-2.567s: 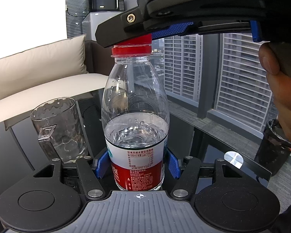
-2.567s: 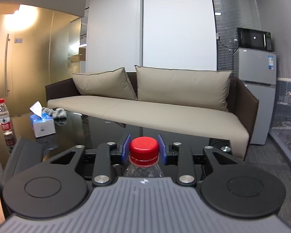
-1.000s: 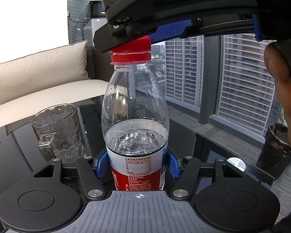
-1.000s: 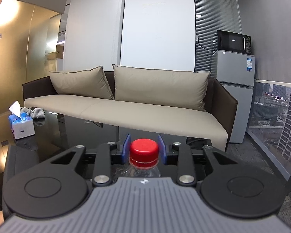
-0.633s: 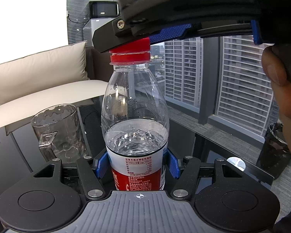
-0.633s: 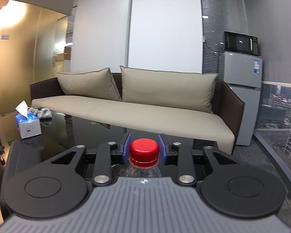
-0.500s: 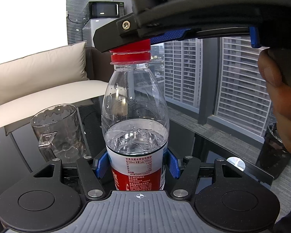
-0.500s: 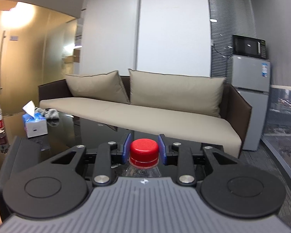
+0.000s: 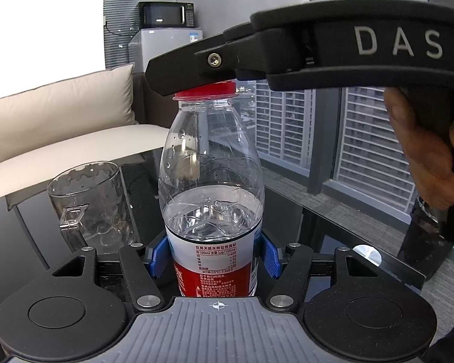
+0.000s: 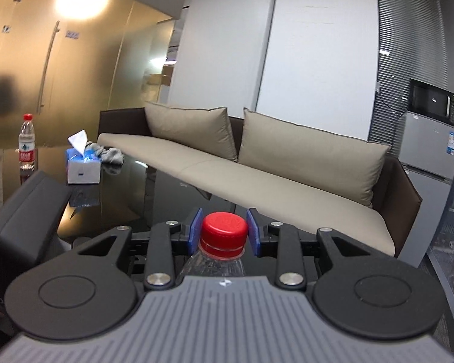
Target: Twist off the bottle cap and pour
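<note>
Surroundings: I am seeing a glass mug [image 9: 89, 204] standing left of the bottle [image 9: 211, 199] on the dark glass table [image 9: 324, 227]; a sofa [image 10: 257, 169] is lying far behind, with a fridge [image 10: 426, 154] and microwave [image 10: 432, 101] at its right end.
Far left: a tissue box [image 10: 83, 171], a grey cloth [image 10: 110, 154] just beside it and a second bottle [image 10: 25, 142] are sitting well apart from my work.
In the way: the right gripper [image 9: 236, 75] is reaching across over the bottle, hiding most of the cap [image 9: 205, 90] in the left view.
Left gripper [image 9: 214, 255]: I am clamping its blue pads [image 9: 159, 255] on the bottle's label, holding it upright, about half full.
Right gripper, own view [image 10: 224, 231]: its pads [image 10: 195, 230] are sitting either side of the red cap [image 10: 224, 230], pinching it or nearly so; the cap is sitting on the neck.
</note>
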### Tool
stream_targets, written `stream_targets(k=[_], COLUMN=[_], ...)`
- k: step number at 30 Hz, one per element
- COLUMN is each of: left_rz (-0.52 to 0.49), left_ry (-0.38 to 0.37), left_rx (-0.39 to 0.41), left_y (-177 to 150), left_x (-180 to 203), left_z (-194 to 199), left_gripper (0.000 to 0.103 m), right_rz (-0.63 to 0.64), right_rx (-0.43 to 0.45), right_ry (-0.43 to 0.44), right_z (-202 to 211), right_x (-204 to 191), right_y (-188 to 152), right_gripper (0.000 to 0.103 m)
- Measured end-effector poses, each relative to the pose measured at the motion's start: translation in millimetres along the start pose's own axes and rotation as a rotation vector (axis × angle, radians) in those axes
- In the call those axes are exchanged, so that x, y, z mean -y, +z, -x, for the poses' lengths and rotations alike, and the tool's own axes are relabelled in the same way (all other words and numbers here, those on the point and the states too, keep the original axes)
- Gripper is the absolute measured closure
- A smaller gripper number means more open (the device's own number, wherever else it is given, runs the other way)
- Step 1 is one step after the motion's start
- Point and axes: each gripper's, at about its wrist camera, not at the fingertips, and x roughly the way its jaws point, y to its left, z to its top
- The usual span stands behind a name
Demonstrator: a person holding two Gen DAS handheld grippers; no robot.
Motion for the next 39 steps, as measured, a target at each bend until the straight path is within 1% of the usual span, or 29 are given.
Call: stream_targets(k=[2,11,16,19,23,28,32,35,39], left_rz=[0.003,0.001,0.002,0.001,0.000,0.005,0.004,0.004,0.008], left_ry=[-0.001,-0.001,0.001,0.003,0.003,-0.003,-0.004,-0.002,-0.007], left_rx=[-0.001,-0.002,-0.004,-0.005,-0.005,-0.006,-0.005,-0.005,-0.006], left_y=[0,1,2,3,4,5,4,4,8], left_x=[0,6,7,8,10,11,11,12,13], left_z=[0,-4,-5,-5,-8,-9,-9,-8,2], left_gripper=[0.046,0.046,0.046,0.046,0.046,0.047,0.047,0.047,0.047], right_rz=[0.015,-0.005,0.010,-0.014,-0.050,-0.097,-0.119,-0.131,-0.146], right_rx=[-0.006,0.000,-0.007,-0.010,-0.027,-0.042,-0.014,-0.015,0.001], right_ry=[-0.008,-0.023,-0.074,-0.101,-0.166,-0.219,-0.214,-0.213,-0.211], right_z=[-1,-3,-5,-5,-6,-9,-9,-11,-7], right_x=[-2,-1,-10,-13,-18,-22,-21,-23,-25], right_y=[1,-1,-1,0,2,6,1,1,0], right_gripper=[0.070,0.070,0.070,0.071,0.071,0.071,0.070,0.070,0.070])
